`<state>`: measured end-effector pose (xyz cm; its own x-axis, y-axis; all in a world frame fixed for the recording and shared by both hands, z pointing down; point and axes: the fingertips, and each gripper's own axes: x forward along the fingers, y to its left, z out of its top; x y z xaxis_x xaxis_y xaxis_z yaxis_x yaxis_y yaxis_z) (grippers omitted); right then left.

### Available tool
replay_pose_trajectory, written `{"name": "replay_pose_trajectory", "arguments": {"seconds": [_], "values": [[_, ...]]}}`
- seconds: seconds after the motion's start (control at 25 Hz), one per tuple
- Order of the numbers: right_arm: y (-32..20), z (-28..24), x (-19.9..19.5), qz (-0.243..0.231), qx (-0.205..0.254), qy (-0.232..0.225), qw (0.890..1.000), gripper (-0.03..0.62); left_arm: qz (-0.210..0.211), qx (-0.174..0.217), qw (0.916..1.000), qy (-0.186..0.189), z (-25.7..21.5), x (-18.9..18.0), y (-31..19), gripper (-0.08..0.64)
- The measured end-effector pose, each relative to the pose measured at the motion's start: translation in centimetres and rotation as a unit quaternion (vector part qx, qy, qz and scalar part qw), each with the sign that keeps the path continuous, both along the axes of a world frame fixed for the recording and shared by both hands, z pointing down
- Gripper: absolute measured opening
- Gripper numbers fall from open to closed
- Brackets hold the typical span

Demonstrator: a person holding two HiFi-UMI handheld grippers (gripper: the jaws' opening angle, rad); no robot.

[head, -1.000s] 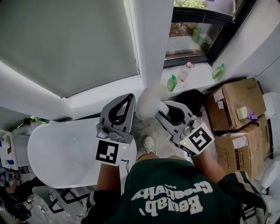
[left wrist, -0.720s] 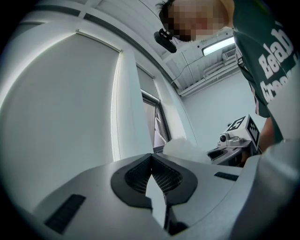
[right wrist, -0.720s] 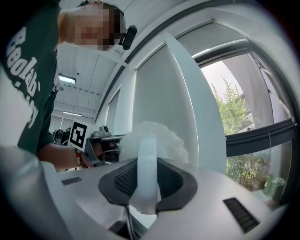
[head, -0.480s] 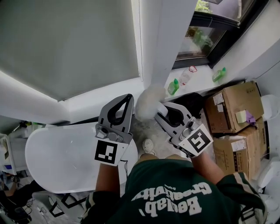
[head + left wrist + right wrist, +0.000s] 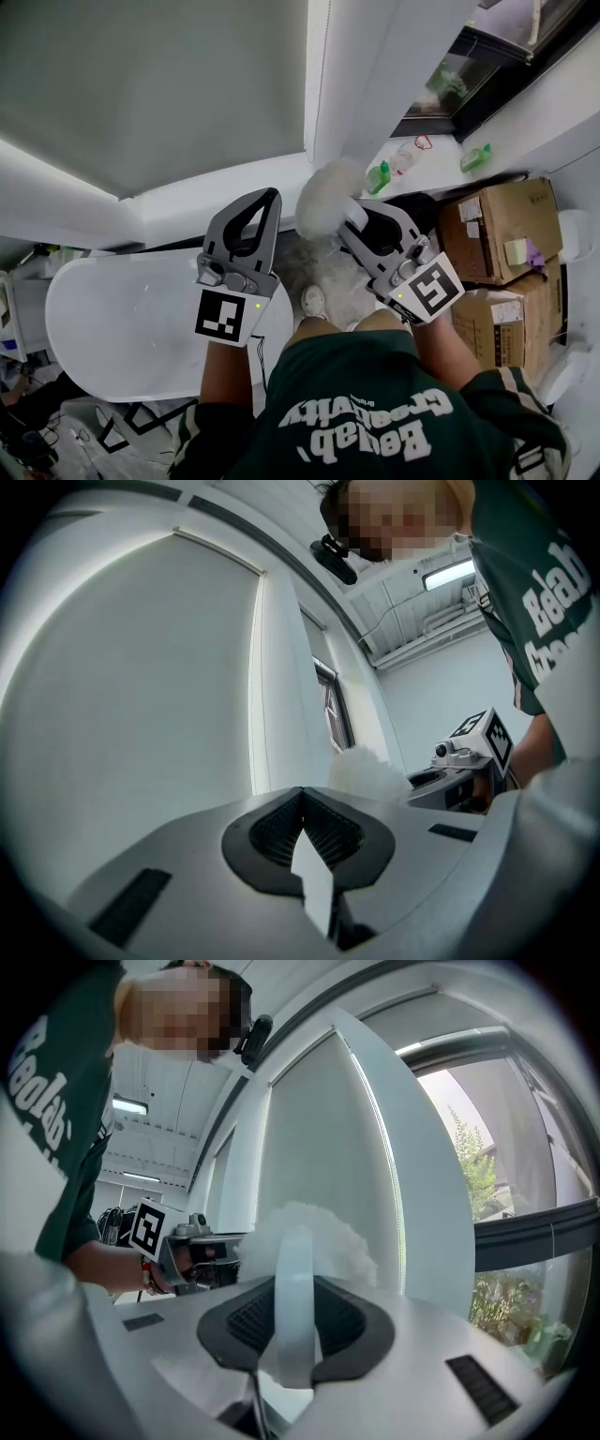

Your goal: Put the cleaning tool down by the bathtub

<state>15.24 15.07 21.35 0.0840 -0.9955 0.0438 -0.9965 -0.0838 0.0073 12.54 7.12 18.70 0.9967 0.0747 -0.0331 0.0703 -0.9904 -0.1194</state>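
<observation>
right tongs [image 5: 359,217] clenched on the white handle of fluffy duster [image 5: 325,195], duster head just past the tips, held in air right of bathtub [image 5: 112,323], left tongs [image 5: 267,199] closed, empty, near bathtub's right end, boxes [image 5: 497,230] at right

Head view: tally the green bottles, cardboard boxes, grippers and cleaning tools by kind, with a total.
Green bottles: 2
Cardboard boxes: 2
Grippers: 2
Cleaning tool: 1
Total: 7
</observation>
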Motion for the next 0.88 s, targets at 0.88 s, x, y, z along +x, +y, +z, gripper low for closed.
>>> {"name": "replay_pose_trajectory", "arguments": {"seconds": [0.88], "values": [[-8.1, 0.0, -1.7, -0.136, 0.003, 0.004, 0.991, 0.095, -0.137, -0.019, 0.9903, 0.008, -0.2, -4.8, -6.7, 0.0]]}}
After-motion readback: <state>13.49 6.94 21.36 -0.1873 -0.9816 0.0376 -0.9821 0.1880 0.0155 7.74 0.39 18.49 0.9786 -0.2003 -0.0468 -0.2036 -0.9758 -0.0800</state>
